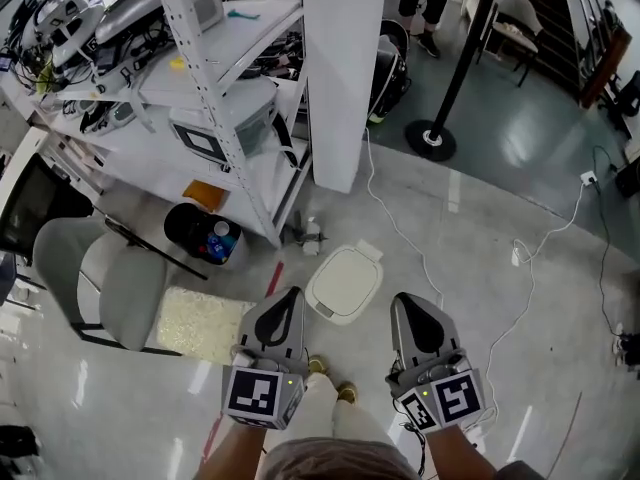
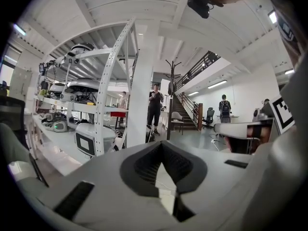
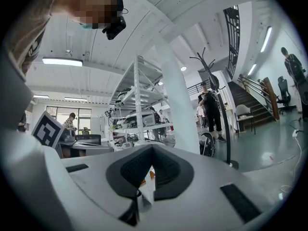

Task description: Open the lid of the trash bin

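A white metal shelving rack, loaded with equipment and cables, stands against a square white column, probably to leave the walkway beside it open. A grey chair sits below it at the left. The white trash bin stands on the floor just in front of your feet, between the two grippers and beyond their tips. Its lid lies flat and closed, with the hinge tab on the far side. You will therefore likely have to lift it from the near edge. You hold the left gripper and the right gripper side by side at waist height, well above the bin and pointing forward. This looks like a ready stance before you reach down. In the left gripper view the left gripper's jaws are closed tip to tip on nothing. The right gripper shows the same in its own view. The floor is smooth, glossy and grey-white, crossed by a loose white cable, so the light bin may slide when pushed. The room is an open workshop with a staircase and people standing beyond.
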The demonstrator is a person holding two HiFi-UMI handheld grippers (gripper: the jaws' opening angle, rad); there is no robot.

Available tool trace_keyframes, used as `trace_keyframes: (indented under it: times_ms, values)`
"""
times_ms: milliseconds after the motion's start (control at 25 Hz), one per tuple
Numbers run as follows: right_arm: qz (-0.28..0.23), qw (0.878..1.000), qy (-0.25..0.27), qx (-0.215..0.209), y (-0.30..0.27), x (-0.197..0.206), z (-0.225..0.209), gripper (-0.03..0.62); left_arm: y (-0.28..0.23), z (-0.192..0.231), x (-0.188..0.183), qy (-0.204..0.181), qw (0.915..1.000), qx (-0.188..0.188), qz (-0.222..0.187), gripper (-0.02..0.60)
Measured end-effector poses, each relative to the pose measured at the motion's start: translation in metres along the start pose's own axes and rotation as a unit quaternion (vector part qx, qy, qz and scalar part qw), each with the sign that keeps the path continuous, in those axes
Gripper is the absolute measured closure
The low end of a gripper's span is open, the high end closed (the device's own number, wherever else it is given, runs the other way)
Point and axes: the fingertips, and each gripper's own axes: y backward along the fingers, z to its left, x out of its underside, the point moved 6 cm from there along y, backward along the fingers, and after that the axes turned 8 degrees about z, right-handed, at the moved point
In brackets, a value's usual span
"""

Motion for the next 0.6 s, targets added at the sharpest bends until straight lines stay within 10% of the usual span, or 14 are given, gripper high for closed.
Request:
trace_keyframes:
  times_ms: [600]
  values:
    - [0.017, 1.0, -0.013, 0.012, -0.039, 0.058, -0.018, 0.563, -0.037, 0.023, 0.06, 0.009, 0.9995, -0.03, -0.003, 0.589]
